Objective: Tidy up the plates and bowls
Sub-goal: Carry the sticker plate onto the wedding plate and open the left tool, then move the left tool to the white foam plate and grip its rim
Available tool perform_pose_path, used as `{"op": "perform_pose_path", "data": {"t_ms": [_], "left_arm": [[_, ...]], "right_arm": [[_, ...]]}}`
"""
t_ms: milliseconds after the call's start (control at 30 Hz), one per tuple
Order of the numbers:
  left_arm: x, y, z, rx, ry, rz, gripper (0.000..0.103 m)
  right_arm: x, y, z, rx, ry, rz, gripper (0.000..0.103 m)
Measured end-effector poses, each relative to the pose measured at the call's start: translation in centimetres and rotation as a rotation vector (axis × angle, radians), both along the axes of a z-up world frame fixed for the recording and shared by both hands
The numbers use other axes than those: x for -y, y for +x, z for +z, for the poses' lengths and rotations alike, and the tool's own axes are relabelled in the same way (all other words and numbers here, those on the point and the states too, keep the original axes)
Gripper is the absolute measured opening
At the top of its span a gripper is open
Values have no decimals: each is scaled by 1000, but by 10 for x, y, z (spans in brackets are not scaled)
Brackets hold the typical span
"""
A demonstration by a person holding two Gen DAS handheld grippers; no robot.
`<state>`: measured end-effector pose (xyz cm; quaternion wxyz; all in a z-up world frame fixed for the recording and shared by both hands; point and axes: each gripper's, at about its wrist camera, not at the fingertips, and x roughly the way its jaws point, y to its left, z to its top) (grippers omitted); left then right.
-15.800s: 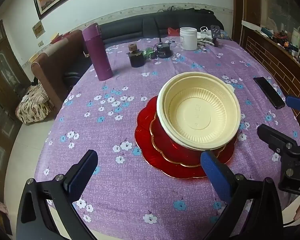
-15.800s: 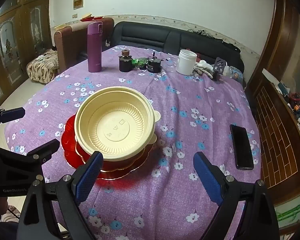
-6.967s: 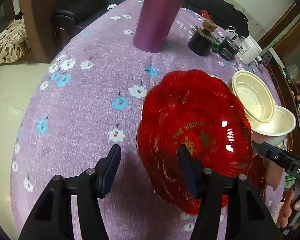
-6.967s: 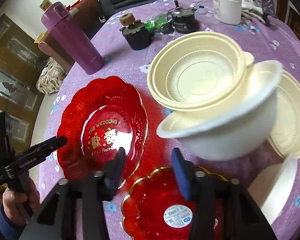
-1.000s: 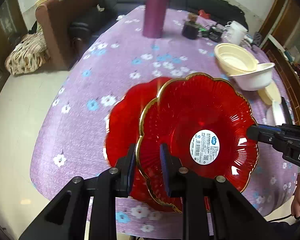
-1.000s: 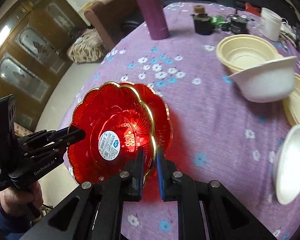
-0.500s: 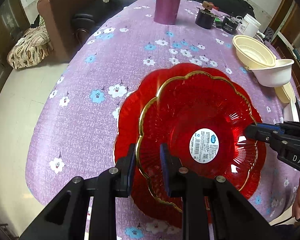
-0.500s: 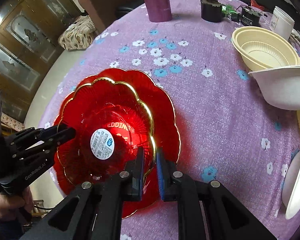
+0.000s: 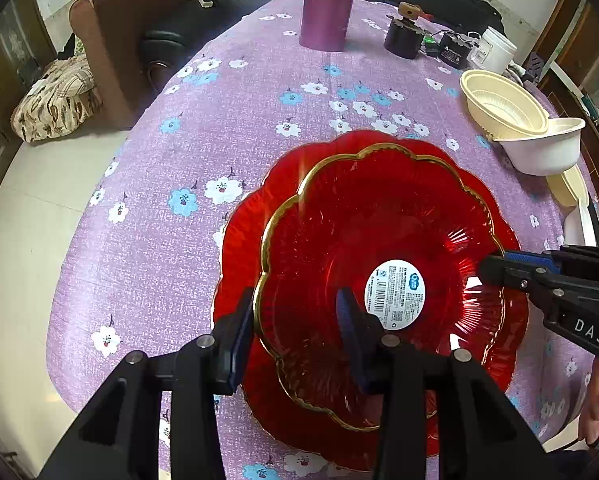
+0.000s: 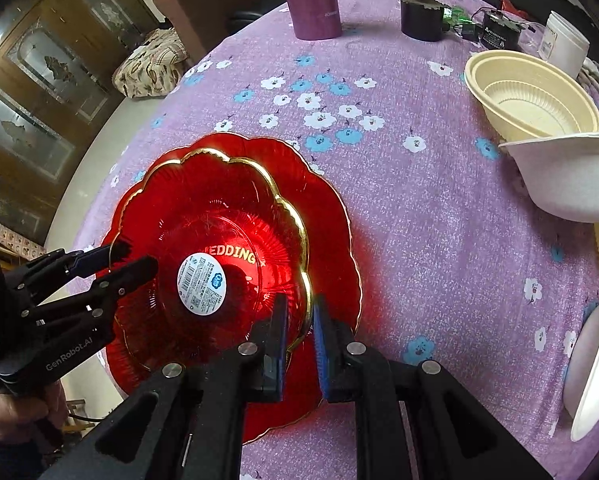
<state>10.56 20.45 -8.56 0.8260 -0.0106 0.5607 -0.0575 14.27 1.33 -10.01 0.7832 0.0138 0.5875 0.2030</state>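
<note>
Gold-rimmed scalloped red plate (image 9: 379, 240) lies flat, face up, on larger glossy red plate (image 9: 239, 240). Left tool (image 9: 295, 320) opening astride its rim; right tool (image 10: 299, 328) clamps its 5 o'clock rim.

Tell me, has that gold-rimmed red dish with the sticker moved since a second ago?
Yes. The gold-rimmed dish has come down onto the larger red plate, now centred on it.

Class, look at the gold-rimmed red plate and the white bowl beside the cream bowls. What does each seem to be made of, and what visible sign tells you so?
Gold-rimmed red plate: probably translucent glossy plastic, possibly glass. The lettering of the plate beneath shows through it, and it carries bright glints.

White bowl: likely paper pulp or foam. Its surface is matte and opaque, without shine, and its rim is thin.
</note>
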Motion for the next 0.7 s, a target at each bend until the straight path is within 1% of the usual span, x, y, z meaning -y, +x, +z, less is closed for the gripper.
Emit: {"op": "perform_pose_path", "data": {"t_ms": [100,133,267,300,367,500,700], "left_arm": [[0,0,0,-4,-6,1,41],[0,-1,1,-3,-10,0,44],[3,-2,3,5,-19,-7,52],[3,-3,4,9,-15,-9,53],[4,-4,5,11,-7,-10,53],[2,-7,10,14,-16,-1,54],[6,-10,27,43,-31,1,56]], "right_arm": [[-1,-1,2,4,-6,4,15],[-1,-1,2,4,-9,6,15],[5,0,6,12,-2,-14,22],[6,1,7,13,8,-19,22],[8,1,8,12,8,-17,22],[14,-4,14,19,32,-23,22],[34,-16,27,30,73,-63,22]]}}
